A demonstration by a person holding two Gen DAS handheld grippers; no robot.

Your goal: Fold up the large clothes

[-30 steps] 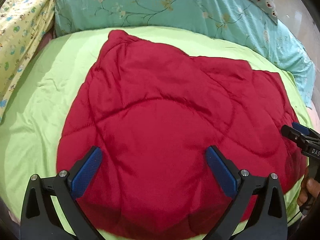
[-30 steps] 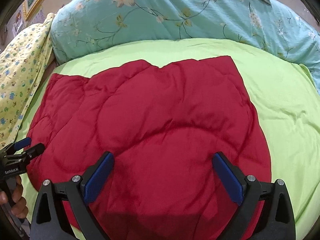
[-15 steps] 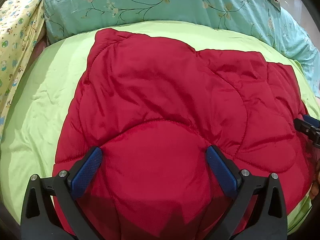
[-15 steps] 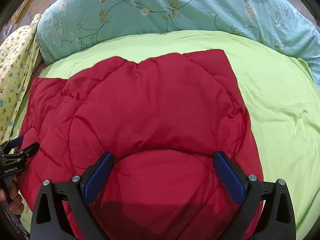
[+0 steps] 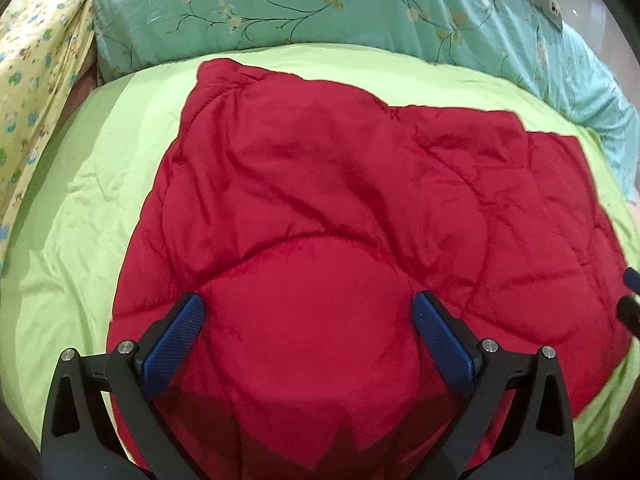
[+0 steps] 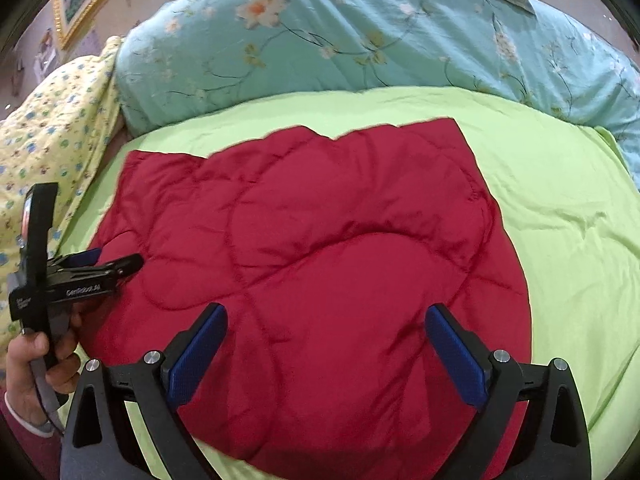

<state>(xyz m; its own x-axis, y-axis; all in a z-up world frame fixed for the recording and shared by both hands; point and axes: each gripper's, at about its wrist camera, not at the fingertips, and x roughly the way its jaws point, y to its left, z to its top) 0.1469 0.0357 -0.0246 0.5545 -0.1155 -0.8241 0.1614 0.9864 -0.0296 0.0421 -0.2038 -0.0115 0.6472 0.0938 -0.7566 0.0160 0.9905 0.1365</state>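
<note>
While both tools hang over the near edge of a bed, a red quilted garment (image 5: pixel 340 240) lies spread flat on the lime-green sheet (image 5: pixel 80 208), directly ahead of and beneath both sets of jaws. Its long axis appears to run side to side across the bed, from the person's left to right, with one far corner rising toward the teal floral duvet (image 5: pixel 360 4) bunched along the far side and a yellow patterned blanket (image 5: pixel 36 64) at the left margin. The left gripper (image 5: pixel 308 316) is spread wide, its blue pads framing bare red fabric and grasping nothing; the right gripper (image 6: pixel 326 324) is equally wide apart and likewise empty. From the right wrist view, the left tool shows side-on at the garment's left edge, held in the person's left hand (image 6: pixel 32 364), so each tool sits nearest its own end of the cloth. Neither is clearly closer to the garment's near hem, which passes under both cameras. Judging from the flat, unfolded-looking layer, the next move likely calls for pinching the near edge at both ends. No containers appear in either view.
</note>
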